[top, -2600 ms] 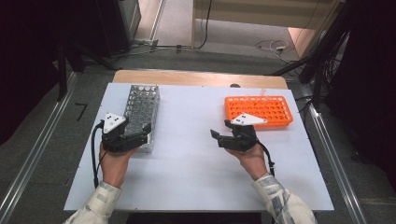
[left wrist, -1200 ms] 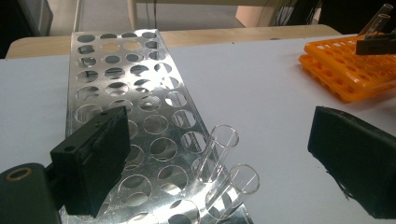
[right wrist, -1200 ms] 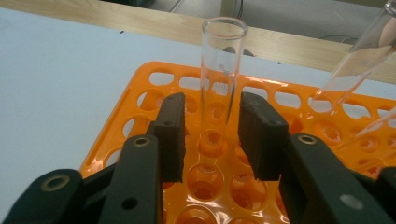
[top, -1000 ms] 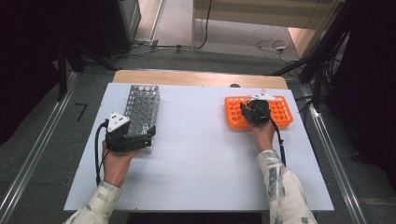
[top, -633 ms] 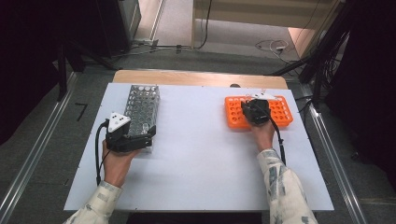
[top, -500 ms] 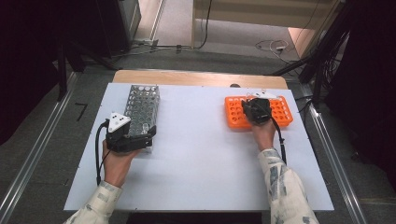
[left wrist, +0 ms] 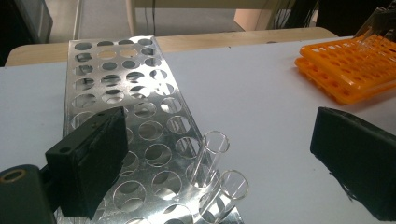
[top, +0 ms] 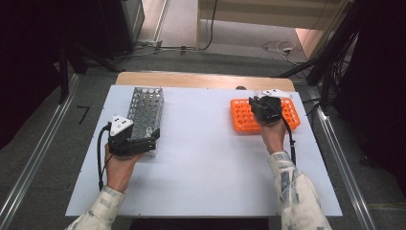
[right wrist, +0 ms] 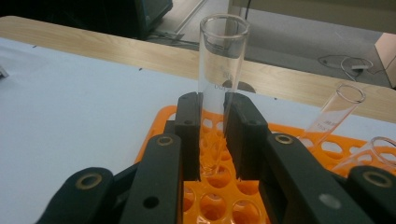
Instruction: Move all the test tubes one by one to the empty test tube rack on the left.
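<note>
A clear glass test tube [right wrist: 223, 56] stands upright between the jaws of my right gripper [right wrist: 214, 126], which is shut on it, its bottom just over the holes of the orange rack [right wrist: 215, 205]. In the high view that right gripper [top: 265, 108] hovers over the orange rack [top: 244, 117] at the table's right. My left gripper [top: 143, 139] rests open at the near end of the metal rack [top: 145, 108]. Between its wide-apart jaws, two glass tubes [left wrist: 212, 149] [left wrist: 231, 186] lean in the nearest holes of the metal rack [left wrist: 116, 79].
Two more tubes [right wrist: 334, 112] [right wrist: 373, 149] lean in the orange rack's far right holes. The white table top [top: 206, 163] lies bare between the racks, with a wooden strip [top: 191, 79] along its back edge. Cables lie on the floor beyond.
My right gripper went from the bare table up onto the orange rack, closed on a tube and has risen a little with it. The left gripper has stayed at the metal rack.
</note>
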Action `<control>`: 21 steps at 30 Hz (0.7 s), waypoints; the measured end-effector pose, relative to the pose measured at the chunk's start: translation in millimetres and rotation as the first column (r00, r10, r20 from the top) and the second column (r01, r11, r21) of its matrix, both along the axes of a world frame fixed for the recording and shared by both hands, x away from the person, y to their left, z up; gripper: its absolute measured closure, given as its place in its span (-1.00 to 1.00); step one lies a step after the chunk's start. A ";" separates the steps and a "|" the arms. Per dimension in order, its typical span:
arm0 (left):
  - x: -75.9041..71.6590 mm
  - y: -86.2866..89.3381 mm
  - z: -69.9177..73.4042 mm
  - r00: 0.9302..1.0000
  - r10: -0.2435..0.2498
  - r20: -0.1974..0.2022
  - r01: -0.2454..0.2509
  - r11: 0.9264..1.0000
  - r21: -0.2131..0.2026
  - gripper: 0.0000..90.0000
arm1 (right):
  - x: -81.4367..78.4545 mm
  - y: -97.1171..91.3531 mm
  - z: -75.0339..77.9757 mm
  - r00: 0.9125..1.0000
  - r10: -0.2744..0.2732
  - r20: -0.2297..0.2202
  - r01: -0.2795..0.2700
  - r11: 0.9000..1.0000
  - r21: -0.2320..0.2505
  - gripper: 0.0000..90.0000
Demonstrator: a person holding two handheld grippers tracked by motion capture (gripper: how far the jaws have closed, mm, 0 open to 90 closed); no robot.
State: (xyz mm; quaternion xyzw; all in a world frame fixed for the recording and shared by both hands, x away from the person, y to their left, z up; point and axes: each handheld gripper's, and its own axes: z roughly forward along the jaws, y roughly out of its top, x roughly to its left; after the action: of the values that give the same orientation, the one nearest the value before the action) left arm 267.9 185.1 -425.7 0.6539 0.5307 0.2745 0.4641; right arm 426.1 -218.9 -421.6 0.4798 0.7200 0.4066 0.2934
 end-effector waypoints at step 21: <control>0.0 -1.3 1.4 1.000 -0.021 -0.009 0.021 1.000 -0.019 -0.91 | -31.9 24.6 7.2 0.989 0.149 -0.002 -0.149 0.988 0.040 0.63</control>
State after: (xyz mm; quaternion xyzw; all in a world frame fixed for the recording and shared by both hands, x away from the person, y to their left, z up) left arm 268.0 183.8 -424.3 0.6563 0.5283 0.2618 0.4707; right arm 394.2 -194.4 -414.3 0.4313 0.7464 0.4404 0.2509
